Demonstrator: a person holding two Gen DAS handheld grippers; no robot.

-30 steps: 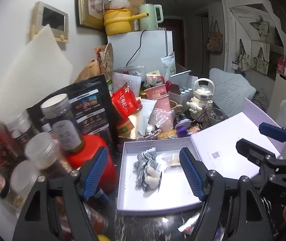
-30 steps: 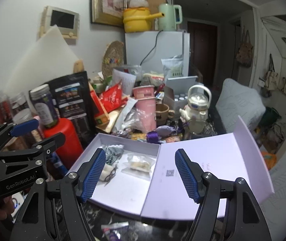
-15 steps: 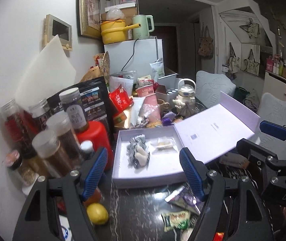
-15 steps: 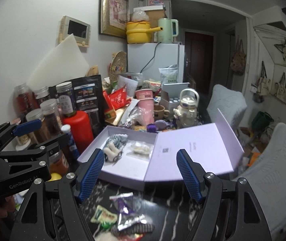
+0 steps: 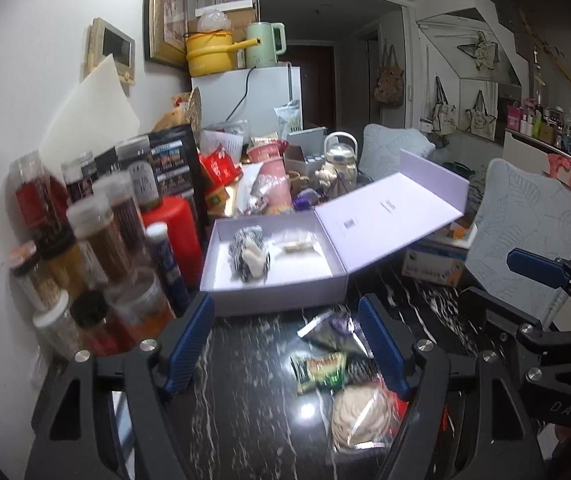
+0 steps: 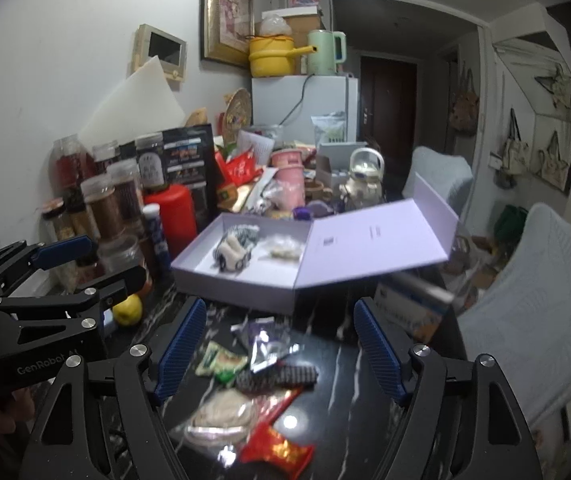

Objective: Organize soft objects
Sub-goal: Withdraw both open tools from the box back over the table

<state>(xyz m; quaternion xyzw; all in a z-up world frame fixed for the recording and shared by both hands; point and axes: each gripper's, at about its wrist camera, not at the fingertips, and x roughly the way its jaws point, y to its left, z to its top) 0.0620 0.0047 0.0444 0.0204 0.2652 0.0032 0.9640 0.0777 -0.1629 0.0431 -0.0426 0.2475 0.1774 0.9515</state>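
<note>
Soft packets (image 6: 261, 364) | loose on counter (image 6: 365, 400) | light, crinkly, slippery; pinch mid-body | left claw (image 5: 285, 344) wide, empty | right claw (image 6: 281, 348) opening, empty

Left wrist view: fisheye, set low behind the left gripper (image 5: 287, 342), facing forward and downward over the black marbled table (image 5: 253, 400) toward the open lilac box (image 5: 277, 294) at mid-frame, with the right gripper (image 5: 525, 280) at the right edge. Right wrist view: fisheye, set likewise behind the right gripper (image 6: 281, 346), same heading from a place further right, the left gripper (image 6: 97, 264) at its left edge. Shared ground: box (image 6: 241, 290), snack packets (image 6: 253, 364) near the lens, jar cluster (image 6: 97, 200) at left, white fridge (image 6: 305, 108) beyond.
</note>
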